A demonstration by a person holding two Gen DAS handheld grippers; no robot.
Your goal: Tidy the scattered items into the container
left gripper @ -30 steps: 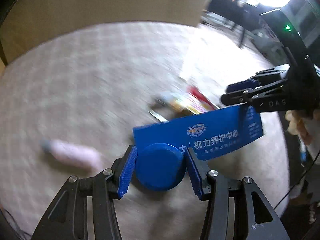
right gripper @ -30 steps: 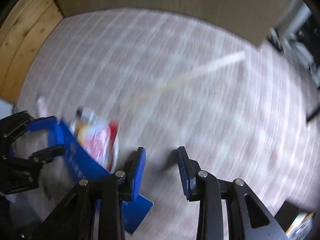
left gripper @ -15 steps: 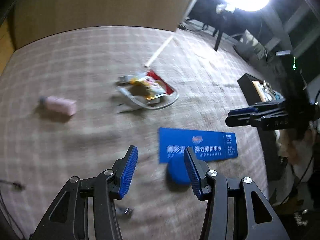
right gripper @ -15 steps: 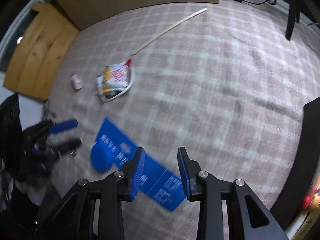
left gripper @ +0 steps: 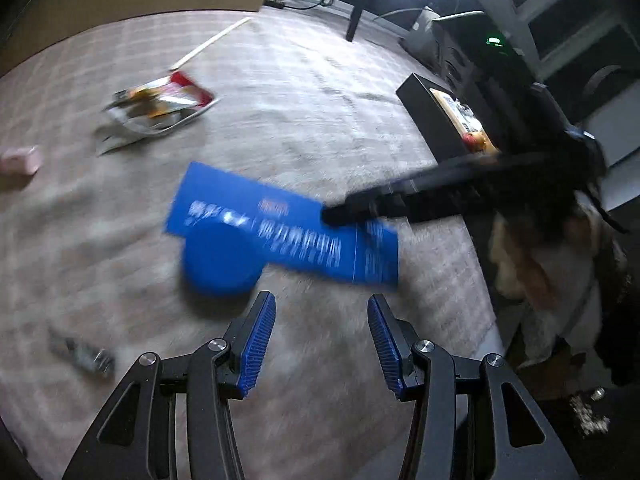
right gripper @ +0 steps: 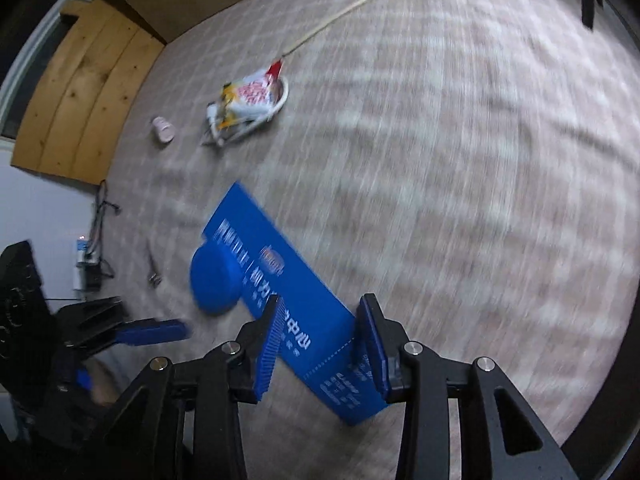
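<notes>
While we hover low over carpet, left gripper spread wide, empty. Right gripper parted, straddling end of blue card, apparently for pickup; contact unclear. Round blue lid just beyond, partly tucked under card. Farther: snack packet on white-rimmed thing, pink bottle, thin stick. We see no certain container; blur smears print.

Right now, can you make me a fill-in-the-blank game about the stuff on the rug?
The round lid is colored ____.
The long card partly covers the round ____.
The left gripper holds ____.
The thin stick lies on the ____.

Missing words: blue; lid; nothing; rug
</notes>
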